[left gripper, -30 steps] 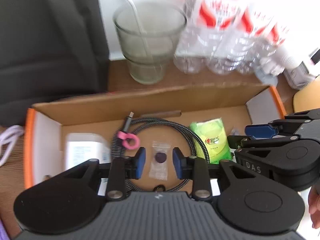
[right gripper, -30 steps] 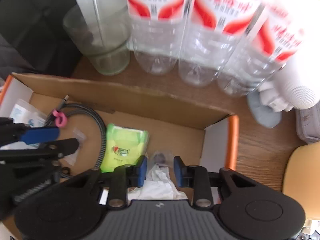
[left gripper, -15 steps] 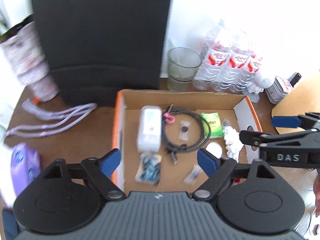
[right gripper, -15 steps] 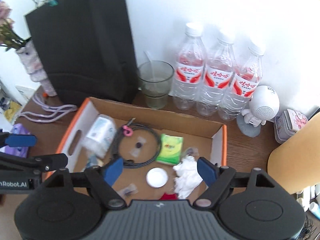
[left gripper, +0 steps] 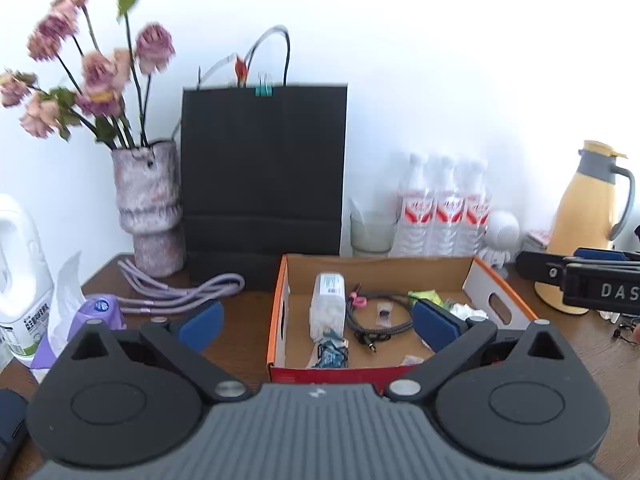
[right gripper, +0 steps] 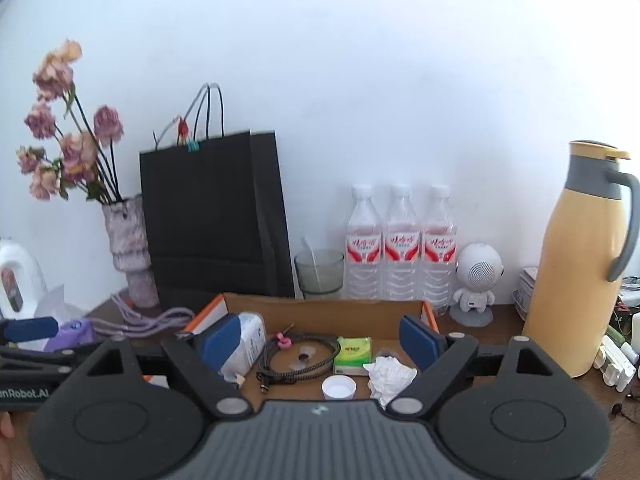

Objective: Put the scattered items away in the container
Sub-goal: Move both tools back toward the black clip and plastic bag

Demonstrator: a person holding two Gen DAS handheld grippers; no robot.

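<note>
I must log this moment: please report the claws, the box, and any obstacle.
Left claw and right claw opening, nothing between them. Cardboard box holds cable, tissue pack, cap. No obstacle over box.

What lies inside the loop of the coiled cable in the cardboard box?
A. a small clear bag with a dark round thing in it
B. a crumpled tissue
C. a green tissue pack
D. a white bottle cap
A: the small clear bag lies within the loop of the cable in the box; the cap, green pack and crumpled tissue lie outside it.
</note>
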